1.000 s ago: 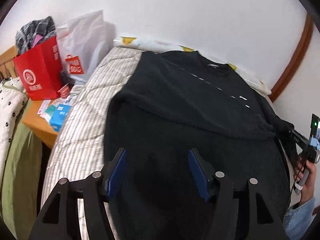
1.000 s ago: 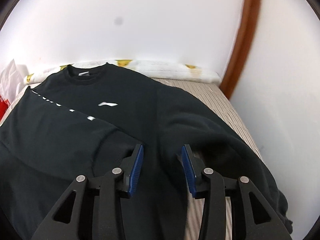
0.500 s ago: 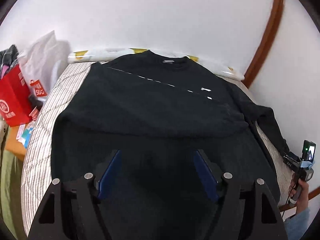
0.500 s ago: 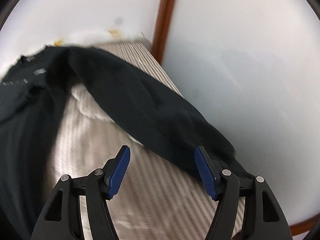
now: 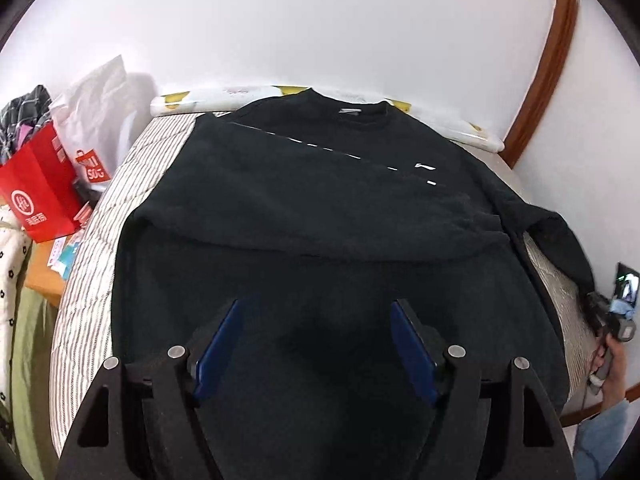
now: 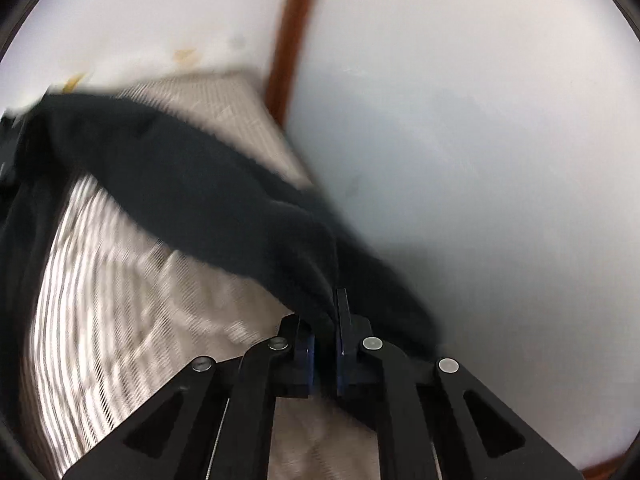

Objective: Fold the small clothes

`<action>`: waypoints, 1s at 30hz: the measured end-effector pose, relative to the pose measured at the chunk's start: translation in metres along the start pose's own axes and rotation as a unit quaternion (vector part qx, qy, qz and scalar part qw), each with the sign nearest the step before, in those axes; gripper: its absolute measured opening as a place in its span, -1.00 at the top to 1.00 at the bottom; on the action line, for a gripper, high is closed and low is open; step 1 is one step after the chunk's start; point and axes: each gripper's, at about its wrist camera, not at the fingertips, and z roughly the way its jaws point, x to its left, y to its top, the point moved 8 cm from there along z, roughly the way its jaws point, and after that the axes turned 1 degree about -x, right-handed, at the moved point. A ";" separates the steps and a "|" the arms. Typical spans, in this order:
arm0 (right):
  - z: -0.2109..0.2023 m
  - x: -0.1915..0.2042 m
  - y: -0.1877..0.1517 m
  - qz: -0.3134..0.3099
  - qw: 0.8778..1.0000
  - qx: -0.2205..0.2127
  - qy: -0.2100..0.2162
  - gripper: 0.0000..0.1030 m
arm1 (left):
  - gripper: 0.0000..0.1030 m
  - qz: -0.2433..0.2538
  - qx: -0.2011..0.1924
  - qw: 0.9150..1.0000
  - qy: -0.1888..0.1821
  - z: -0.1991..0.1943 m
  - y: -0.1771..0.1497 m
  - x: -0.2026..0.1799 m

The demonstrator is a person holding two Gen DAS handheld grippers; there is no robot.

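Observation:
A black sweatshirt [image 5: 320, 208] lies flat on the striped bed [image 5: 92, 280], collar toward the wall, its left sleeve folded across the chest. My left gripper [image 5: 316, 344] is open and empty just above the sweatshirt's lower body. In the right wrist view my right gripper [image 6: 324, 320] is shut on the right sleeve [image 6: 208, 196] near its cuff, at the bed's right edge by the wall. The sleeve runs up and left from the jaws. That gripper also shows at the right edge of the left wrist view [image 5: 612, 320].
A red paper bag [image 5: 36, 192] and a white plastic bag [image 5: 96, 128] stand on a low wooden table left of the bed. A printed pillow [image 5: 248, 94] lies against the back wall. A brown wooden trim [image 5: 548, 60] runs up the wall at the right corner.
My right gripper has swung to the sleeve at the bed's right edge and closed on it. My left gripper has stayed open above the sweatshirt's lower body, shifting its aim slightly.

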 end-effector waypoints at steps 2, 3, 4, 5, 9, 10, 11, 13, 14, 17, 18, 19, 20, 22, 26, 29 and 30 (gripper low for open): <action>-0.001 -0.020 0.016 0.029 1.000 -0.001 -0.002 0.87 | -0.43 -0.003 0.000 1.000 0.001 0.000 -0.001 0.002; -0.003 -0.026 0.024 0.040 0.999 -0.005 -0.001 0.87 | -0.43 -0.004 0.000 1.000 0.001 0.000 -0.001 0.003; -0.008 -0.031 0.037 0.047 0.999 -0.016 0.003 0.87 | -0.43 -0.005 0.001 1.000 0.001 0.000 -0.001 0.004; -0.013 -0.032 0.046 0.048 0.999 -0.024 0.003 0.87 | -0.43 -0.006 0.001 1.000 0.001 0.000 -0.001 0.004; -0.041 -0.019 0.079 0.041 0.997 -0.058 0.002 0.87 | -0.43 -0.012 -0.003 1.000 -0.001 -0.001 -0.002 0.008; -0.050 -0.012 0.089 0.039 0.997 -0.069 0.009 0.87 | -0.43 -0.014 -0.003 1.000 0.001 0.000 -0.002 0.010; -0.069 0.002 0.098 0.036 0.995 -0.088 0.024 0.87 | -0.43 -0.016 -0.003 1.000 0.002 0.000 -0.003 0.012; -0.103 0.023 0.109 0.025 0.992 -0.116 0.043 0.87 | -0.43 -0.023 0.000 1.000 0.000 0.001 -0.005 0.019; -0.118 0.034 0.113 0.020 0.990 -0.130 0.054 0.87 | -0.43 -0.027 0.001 1.000 0.000 0.001 -0.007 0.022; -0.178 0.082 0.132 -0.008 0.978 -0.185 0.098 0.87 | -0.43 -0.037 0.003 0.999 -0.004 0.002 -0.008 0.030; -0.197 0.097 0.135 -0.016 0.973 -0.200 0.114 0.87 | -0.43 -0.038 0.003 0.999 -0.004 0.002 -0.009 0.033; -0.210 0.110 0.138 -0.024 0.969 -0.209 0.127 0.87 | -0.43 -0.041 0.002 0.999 -0.005 0.002 -0.009 0.037; -0.229 0.129 0.143 -0.034 0.963 -0.223 0.147 0.87 | -0.43 -0.043 0.000 0.999 -0.007 0.001 -0.009 0.040; -0.244 0.173 0.163 -0.051 0.953 -0.236 0.184 0.87 | -0.44 -0.049 -0.004 0.999 -0.008 0.000 -0.009 0.047; -0.289 0.264 0.165 -0.102 0.930 -0.243 0.255 0.87 | -0.45 -0.061 -0.018 0.998 0.001 -0.003 -0.006 0.063; -0.305 0.337 0.153 -0.145 0.915 -0.238 0.290 0.87 | -0.47 -0.072 -0.025 0.997 0.002 -0.005 -0.006 0.078; -0.303 0.356 0.151 -0.154 0.912 -0.235 0.300 0.87 | -0.47 -0.077 -0.026 0.997 0.003 -0.005 -0.007 0.085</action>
